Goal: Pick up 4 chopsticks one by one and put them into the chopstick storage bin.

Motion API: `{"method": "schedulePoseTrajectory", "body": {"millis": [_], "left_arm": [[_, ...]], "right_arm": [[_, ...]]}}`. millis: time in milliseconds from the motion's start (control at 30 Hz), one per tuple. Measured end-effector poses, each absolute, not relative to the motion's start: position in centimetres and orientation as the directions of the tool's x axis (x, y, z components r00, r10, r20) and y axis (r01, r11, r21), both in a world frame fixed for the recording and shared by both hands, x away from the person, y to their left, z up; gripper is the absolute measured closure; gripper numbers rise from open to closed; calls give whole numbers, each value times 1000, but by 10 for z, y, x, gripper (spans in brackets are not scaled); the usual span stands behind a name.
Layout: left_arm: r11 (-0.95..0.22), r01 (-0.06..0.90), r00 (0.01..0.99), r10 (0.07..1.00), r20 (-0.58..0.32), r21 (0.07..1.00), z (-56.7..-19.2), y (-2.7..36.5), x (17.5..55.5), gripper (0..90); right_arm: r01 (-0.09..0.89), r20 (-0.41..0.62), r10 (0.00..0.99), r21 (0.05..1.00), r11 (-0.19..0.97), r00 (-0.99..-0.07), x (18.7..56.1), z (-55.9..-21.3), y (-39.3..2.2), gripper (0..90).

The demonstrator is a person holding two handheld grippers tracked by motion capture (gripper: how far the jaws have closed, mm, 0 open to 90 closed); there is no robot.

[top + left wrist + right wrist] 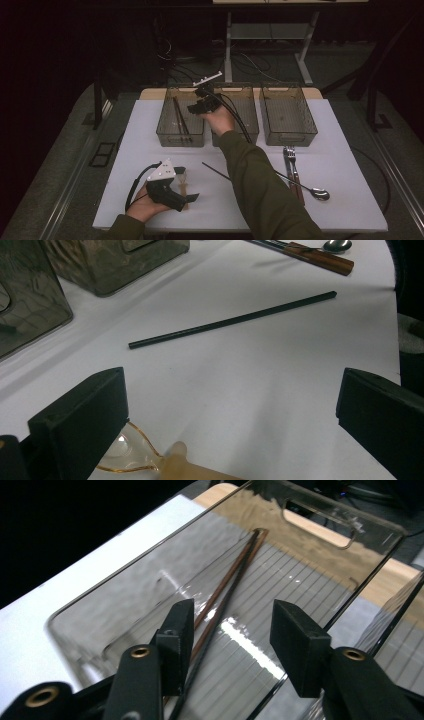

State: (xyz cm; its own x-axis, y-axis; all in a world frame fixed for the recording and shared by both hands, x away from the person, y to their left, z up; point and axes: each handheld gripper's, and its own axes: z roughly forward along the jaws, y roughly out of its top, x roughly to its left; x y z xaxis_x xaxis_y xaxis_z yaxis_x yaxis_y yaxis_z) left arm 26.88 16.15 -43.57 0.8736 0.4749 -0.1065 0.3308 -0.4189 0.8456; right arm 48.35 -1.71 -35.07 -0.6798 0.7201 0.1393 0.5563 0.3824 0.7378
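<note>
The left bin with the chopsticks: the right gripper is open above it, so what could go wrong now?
1. The right gripper stands open just above the chopsticks in the left bin; pulling out carelessly, a jaw may catch the bin's thin wall and shift it.
2. One black chopstick lies loose on the table; the sleeve passes right over it and could sweep it toward the spoon.
3. The left gripper rests open beside a translucent spoon; a jaw might nudge it.

Three clear bins wall off the table's twelve o'clock edge. A black chopstick crosses the centre; a fork, knife and spoon crowd four o'clock. The nine o'clock side of the white tabletop lies bare.
</note>
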Motion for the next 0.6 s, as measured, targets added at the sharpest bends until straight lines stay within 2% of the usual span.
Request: {"method": "schedulePoseTrajectory", "body": {"millis": [300,600], "left_arm": [[-407,339,872,474,-120,848,-435,161,268,0],[-408,336,873,472,-119,849,-436,161,268,0]], "right_arm": [[499,160,625,760,416,-764,456,-351,-40,441],[488,183,600,777,396,-778,432,-353,-74,416]]}}
